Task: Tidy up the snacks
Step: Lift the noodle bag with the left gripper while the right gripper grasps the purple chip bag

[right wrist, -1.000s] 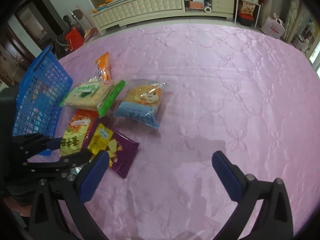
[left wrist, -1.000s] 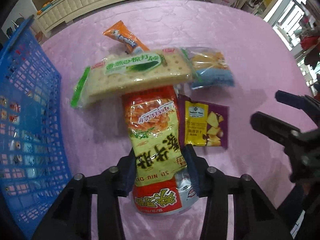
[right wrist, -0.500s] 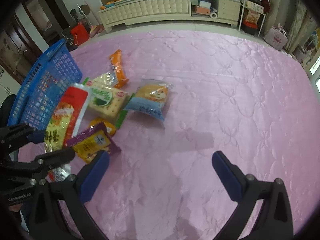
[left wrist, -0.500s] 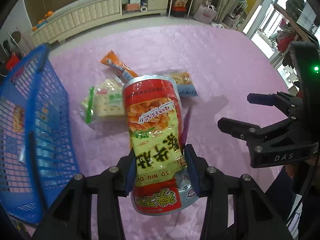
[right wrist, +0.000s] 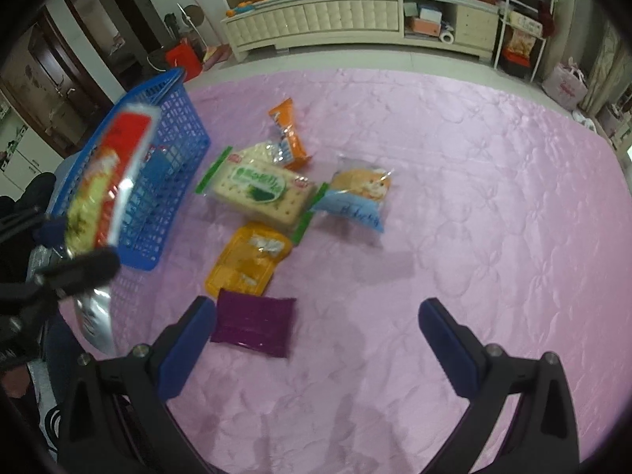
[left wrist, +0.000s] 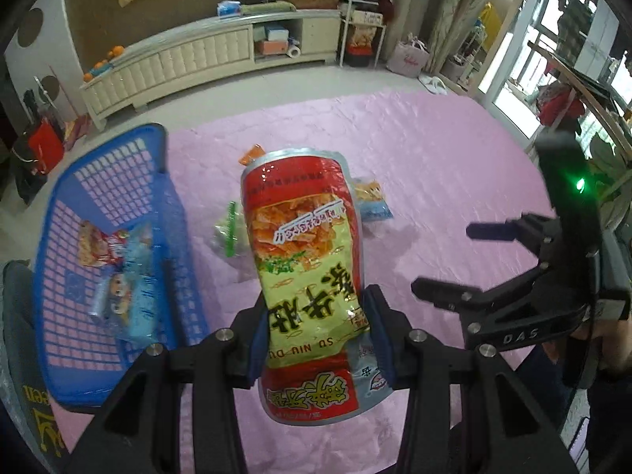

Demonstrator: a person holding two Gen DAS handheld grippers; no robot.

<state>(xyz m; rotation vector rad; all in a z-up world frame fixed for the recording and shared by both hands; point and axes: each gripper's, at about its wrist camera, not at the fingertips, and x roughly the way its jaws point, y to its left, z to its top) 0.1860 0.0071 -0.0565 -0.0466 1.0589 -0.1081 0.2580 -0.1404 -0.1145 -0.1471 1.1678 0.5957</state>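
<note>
basket: some snacks stowed | left hand-held gripper: red bag clamped, lifted | right hand-held gripper: wide, empty | five packets left on pink cover

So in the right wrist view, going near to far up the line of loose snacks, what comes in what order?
purple packet → yellow-orange packet → green-edged cracker pack → orange snack bar.
</note>
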